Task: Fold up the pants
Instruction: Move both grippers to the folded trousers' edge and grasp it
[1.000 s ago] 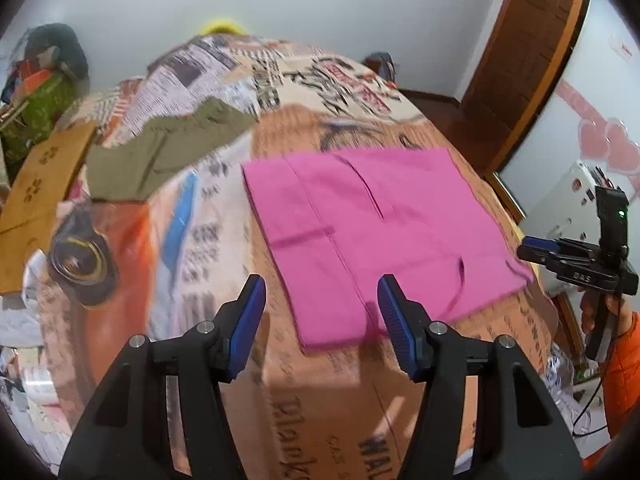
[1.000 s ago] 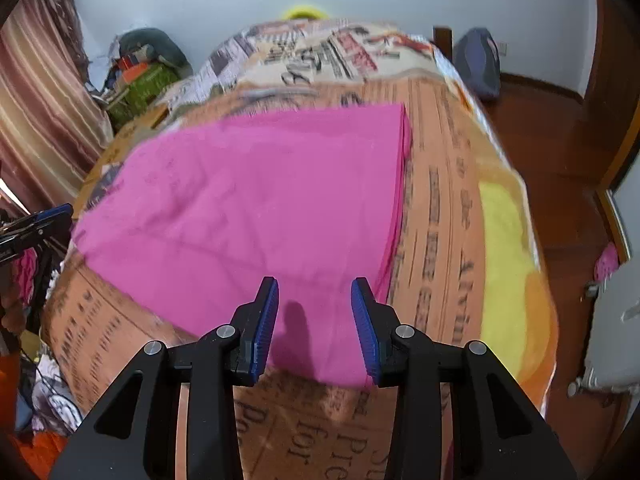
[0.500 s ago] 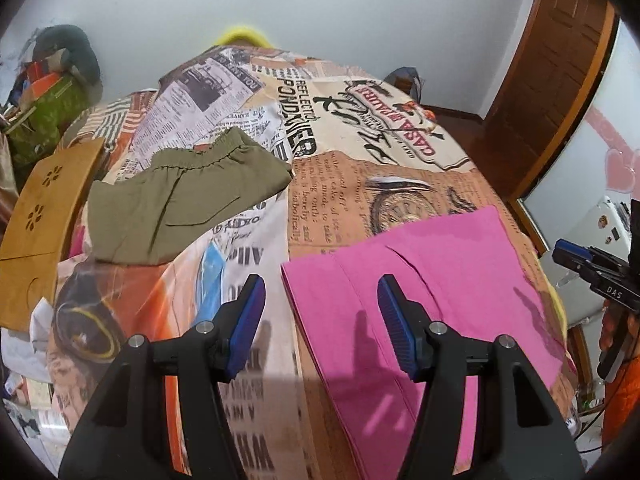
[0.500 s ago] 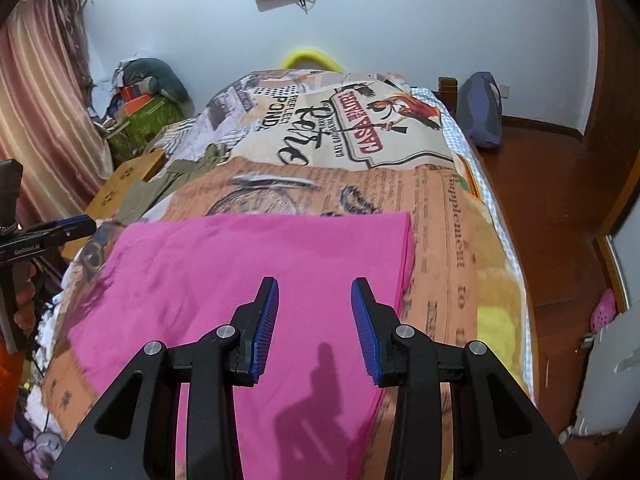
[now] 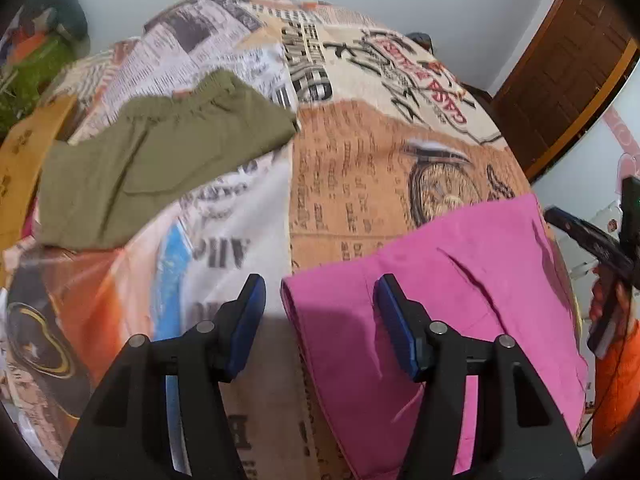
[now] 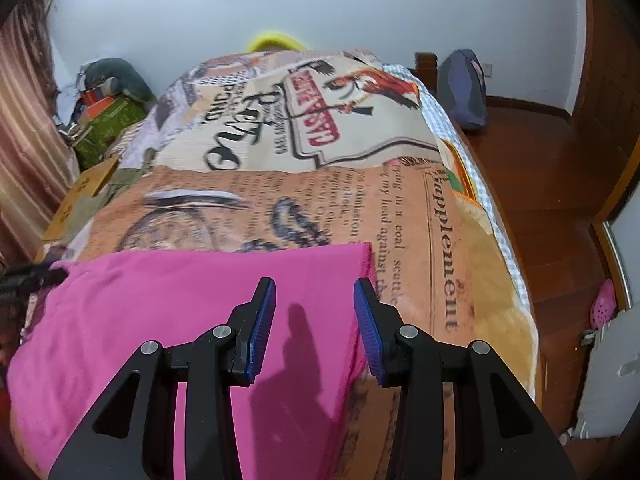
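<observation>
Both grippers have slid up the bed to the far corners of the pink pants. The left gripper straddles one corner, fingers apart and empty; the right gripper is opening over the other, holding nothing, probably to pinch and fold.

Even indoor light, soft shadows falling on the pink pants; the bedspread print smears with motion blur, and fisheye bends the dark corners.
</observation>
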Motion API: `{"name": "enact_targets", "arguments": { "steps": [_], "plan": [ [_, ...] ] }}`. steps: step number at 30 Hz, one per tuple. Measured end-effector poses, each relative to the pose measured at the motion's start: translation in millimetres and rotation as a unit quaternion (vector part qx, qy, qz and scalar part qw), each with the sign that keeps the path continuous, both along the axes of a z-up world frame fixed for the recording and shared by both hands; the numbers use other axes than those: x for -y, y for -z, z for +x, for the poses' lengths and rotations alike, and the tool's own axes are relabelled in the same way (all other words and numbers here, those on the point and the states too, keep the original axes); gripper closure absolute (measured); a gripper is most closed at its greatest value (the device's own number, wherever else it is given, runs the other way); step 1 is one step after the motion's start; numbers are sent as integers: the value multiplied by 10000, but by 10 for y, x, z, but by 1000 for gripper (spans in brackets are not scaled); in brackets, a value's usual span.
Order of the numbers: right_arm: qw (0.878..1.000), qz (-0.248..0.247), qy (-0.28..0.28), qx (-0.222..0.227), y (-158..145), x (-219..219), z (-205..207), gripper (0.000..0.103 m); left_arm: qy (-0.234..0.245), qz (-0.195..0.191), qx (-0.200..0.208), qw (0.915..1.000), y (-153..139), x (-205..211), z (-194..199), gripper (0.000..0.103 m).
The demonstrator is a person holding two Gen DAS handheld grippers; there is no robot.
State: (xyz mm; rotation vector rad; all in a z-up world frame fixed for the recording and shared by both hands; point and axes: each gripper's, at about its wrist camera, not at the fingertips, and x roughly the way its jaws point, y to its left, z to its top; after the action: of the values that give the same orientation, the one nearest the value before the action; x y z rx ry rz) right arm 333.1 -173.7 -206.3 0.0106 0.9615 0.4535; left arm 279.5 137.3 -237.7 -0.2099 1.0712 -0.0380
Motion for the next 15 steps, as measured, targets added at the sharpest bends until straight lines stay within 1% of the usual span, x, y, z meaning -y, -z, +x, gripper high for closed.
{"name": "enact_targets", "arguments": {
  "steps": [4,5,6,7,9,10,11,12,13,14,15],
  "plan": [
    [9998,-184,-7,-105,147,-40,147,66,150,83,35,9998,-12,69,-7,44],
    [9997,-197,-18,-107,171,-55,170,66,182,108,43,9998,-9,90,-5,47],
    [9998,-165,-51,-68,191,-65,183,66,217,118,64,9997,-10,102,-3,53],
    [9998,-157,-78,-39,199,-75,184,66,230,146,80,9996,-19,112,2,54],
    [9997,-190,-167,24,211,-107,187,67,245,294,135,9992,-38,156,-5,60],
    [9993,-242,-257,87,208,-132,179,81,275,412,193,9986,-58,201,-18,62],
    [9990,-293,-315,82,220,-155,185,97,307,530,267,9978,-81,239,-31,67],
    [9988,-336,-350,89,231,-168,176,97,349,662,344,9966,-108,280,-47,72],
    [9986,-364,-373,117,240,-173,176,97,380,794,412,9953,-135,319,-63,74],
    [9983,-393,-395,142,247,-180,181,97,404,897,470,9940,-153,353,-82,78],
    [9982,-407,-409,159,249,-176,175,97,397,982,516,9930,-169,371,-93,88]
  ]
}}
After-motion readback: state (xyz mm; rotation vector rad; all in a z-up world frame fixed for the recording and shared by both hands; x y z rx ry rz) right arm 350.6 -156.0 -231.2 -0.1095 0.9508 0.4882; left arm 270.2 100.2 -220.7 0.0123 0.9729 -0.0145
